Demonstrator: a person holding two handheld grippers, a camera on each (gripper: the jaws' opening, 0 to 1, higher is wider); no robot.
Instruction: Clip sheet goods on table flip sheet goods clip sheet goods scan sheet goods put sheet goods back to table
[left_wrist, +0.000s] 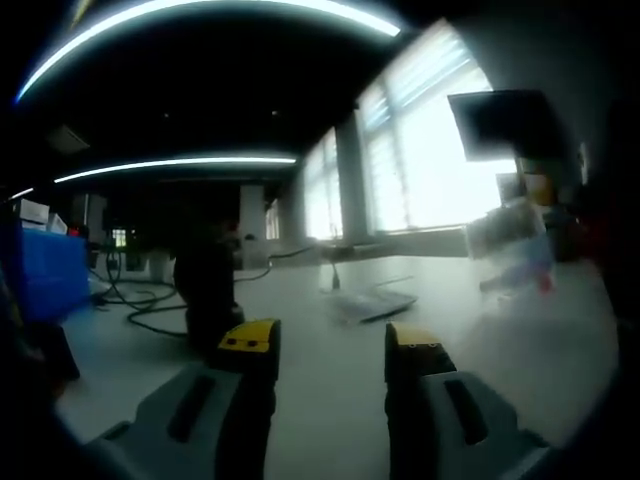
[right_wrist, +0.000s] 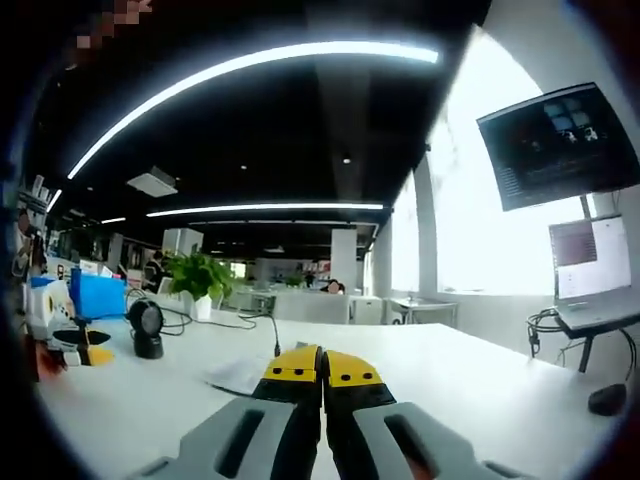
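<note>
Light source: long ceiling strips (right_wrist: 250, 62) and big windows (left_wrist: 440, 160), which are blown out white.
Left gripper view: dim, motion blur over everything, far objects smeared.
Right gripper view: sharper, evenly lit; soft glare on the tabletop (right_wrist: 480, 380).
Edges: strong fisheye bending.

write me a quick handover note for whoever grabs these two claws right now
Left claw: open, nothing between its jaws, held low over the white table.
Right claw: jaws closed tip to tip; I can't tell whether anything thin is pinched between them.
Sheet goods: a flat pale item lies on the table ahead of the left claw, blurred. The right gripper view shows a pale sheet on the table just left of the jaw tips.
Scanner: the black unit on a stand sits far left on the table.
Done: cannot tell from this moment alone.
Left: probably clip, flip, scan and return; check first.
</note>
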